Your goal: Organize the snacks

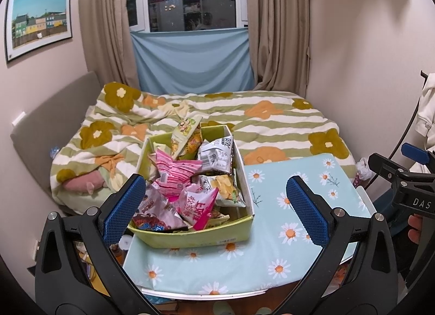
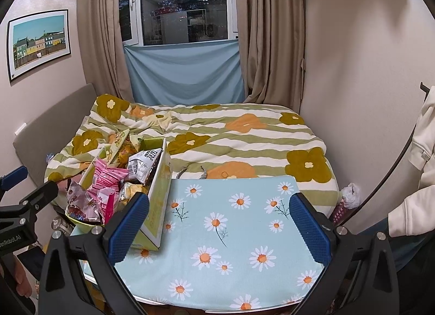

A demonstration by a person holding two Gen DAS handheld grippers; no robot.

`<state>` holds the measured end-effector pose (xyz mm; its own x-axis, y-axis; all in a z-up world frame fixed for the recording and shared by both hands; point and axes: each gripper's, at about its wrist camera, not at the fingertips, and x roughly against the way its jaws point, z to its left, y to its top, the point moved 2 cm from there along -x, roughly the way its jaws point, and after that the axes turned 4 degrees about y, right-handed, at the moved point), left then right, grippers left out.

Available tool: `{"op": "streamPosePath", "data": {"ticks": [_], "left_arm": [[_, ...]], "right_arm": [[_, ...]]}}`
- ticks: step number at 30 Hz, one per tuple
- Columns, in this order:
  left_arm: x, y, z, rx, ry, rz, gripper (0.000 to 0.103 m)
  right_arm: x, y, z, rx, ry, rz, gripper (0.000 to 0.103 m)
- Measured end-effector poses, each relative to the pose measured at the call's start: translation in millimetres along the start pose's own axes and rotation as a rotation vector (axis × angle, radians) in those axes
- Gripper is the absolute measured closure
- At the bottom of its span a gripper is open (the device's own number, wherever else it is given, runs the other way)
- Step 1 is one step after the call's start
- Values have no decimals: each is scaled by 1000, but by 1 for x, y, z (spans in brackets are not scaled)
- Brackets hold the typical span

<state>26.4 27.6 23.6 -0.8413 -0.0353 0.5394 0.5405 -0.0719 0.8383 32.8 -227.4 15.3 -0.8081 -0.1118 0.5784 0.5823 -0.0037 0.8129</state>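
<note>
A yellow-green cardboard box (image 1: pixel 195 236) stands on the left part of a small table with a daisy-print cloth (image 1: pixel 285 247). It is heaped with snack packets: pink ones (image 1: pixel 176 176), a white-and-black one (image 1: pixel 216 156), a chips bag (image 1: pixel 225 187). My left gripper (image 1: pixel 216 211) is open, its blue pads on either side of the box's near right corner, above the table. My right gripper (image 2: pixel 218 229) is open over the bare cloth (image 2: pixel 231 219), the box (image 2: pixel 156 200) just beyond its left pad (image 2: pixel 127 230). Nothing is held.
A bed with a flower-striped duvet (image 1: pixel 272 124) lies right behind the table. Curtains and a window are beyond it. A padded headboard (image 1: pixel 49 130) runs along the left wall. A person's pale sleeve (image 2: pixel 416 198) is at the right edge.
</note>
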Motion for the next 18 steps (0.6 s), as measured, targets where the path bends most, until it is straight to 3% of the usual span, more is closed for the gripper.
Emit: {"op": "streamPosePath", "data": {"ticks": [18], "left_arm": [[-13, -3, 7, -7, -4, 11, 0]], "right_arm": [[0, 0, -1, 0, 1, 6, 0]]}}
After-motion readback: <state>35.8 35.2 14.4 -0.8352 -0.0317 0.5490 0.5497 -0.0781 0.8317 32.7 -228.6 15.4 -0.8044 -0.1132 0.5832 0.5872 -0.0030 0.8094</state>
